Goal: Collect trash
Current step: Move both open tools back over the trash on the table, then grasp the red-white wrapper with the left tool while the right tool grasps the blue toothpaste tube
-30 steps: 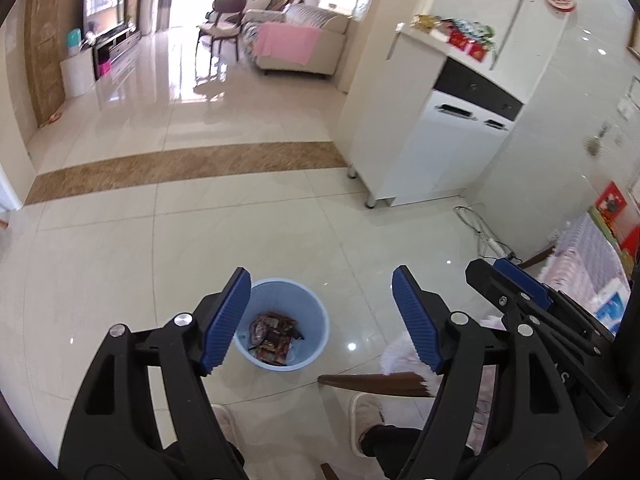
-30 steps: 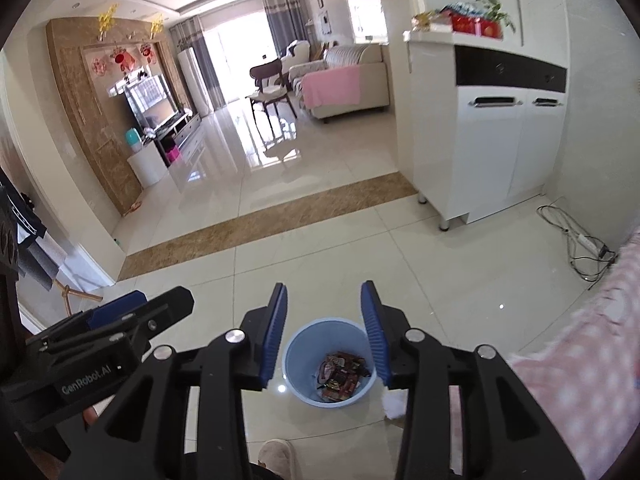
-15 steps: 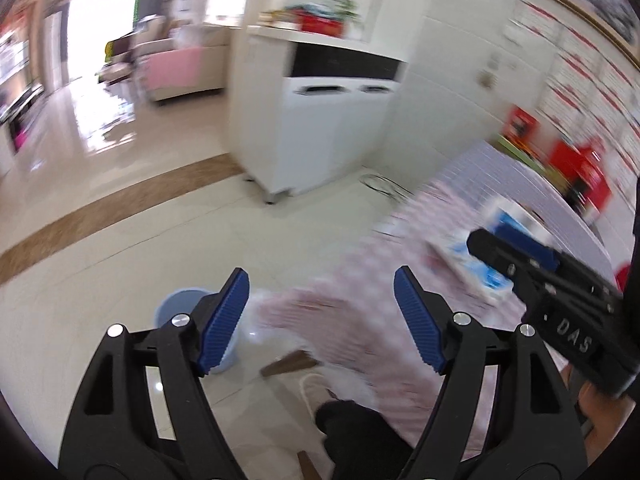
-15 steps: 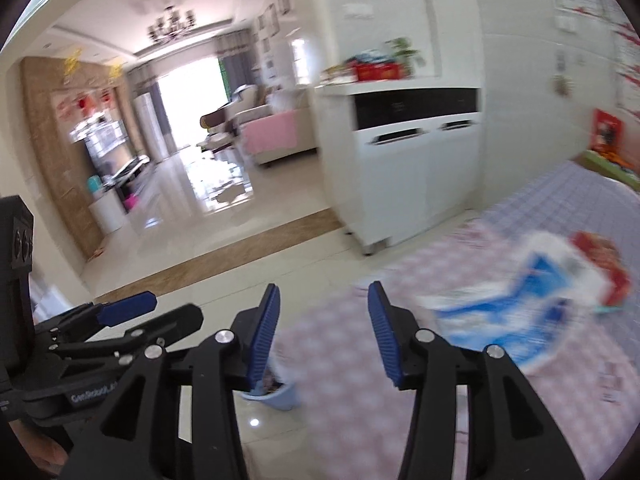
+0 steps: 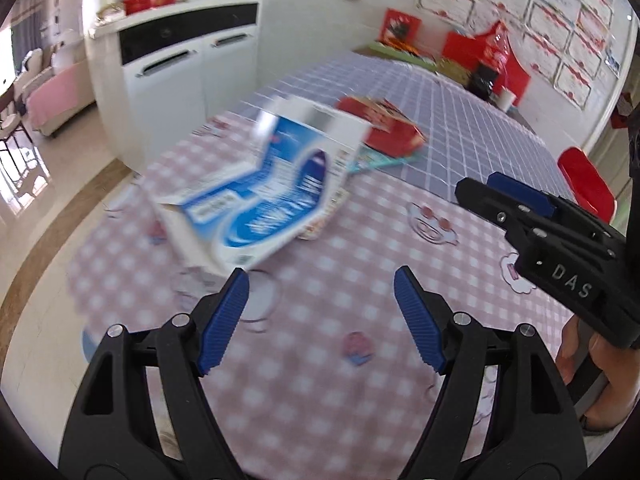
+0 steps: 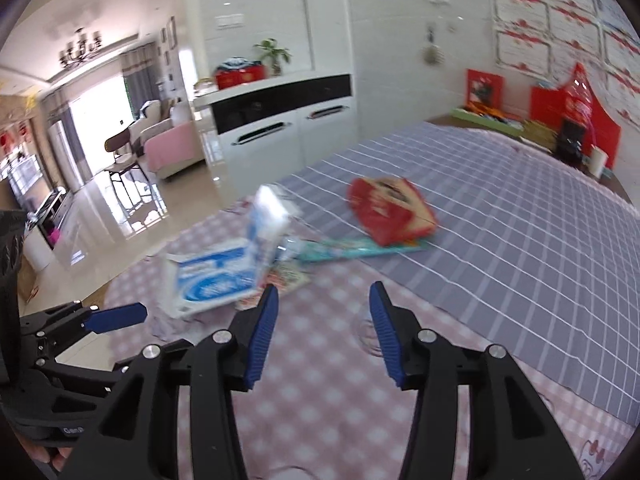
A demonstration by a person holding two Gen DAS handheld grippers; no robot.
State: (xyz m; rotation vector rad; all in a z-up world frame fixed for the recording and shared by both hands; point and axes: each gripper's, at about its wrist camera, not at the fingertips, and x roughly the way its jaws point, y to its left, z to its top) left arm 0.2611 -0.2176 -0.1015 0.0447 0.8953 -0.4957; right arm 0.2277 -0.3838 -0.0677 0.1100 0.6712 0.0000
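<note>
With both our left gripper (image 5: 320, 316) and right gripper (image 6: 320, 332) released and empty, the white-and-blue cardboard box (image 5: 260, 196), the red crumpled packet (image 6: 390, 210) and the teal flat wrapper (image 6: 352, 249) beyond it remain uncollected on the checked tablecloth (image 5: 360, 380).

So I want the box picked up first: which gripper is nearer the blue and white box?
Left. The left gripper has the blue and white box just past its fingertips; the right gripper, also empty, sits farther off to the box's right.
</note>
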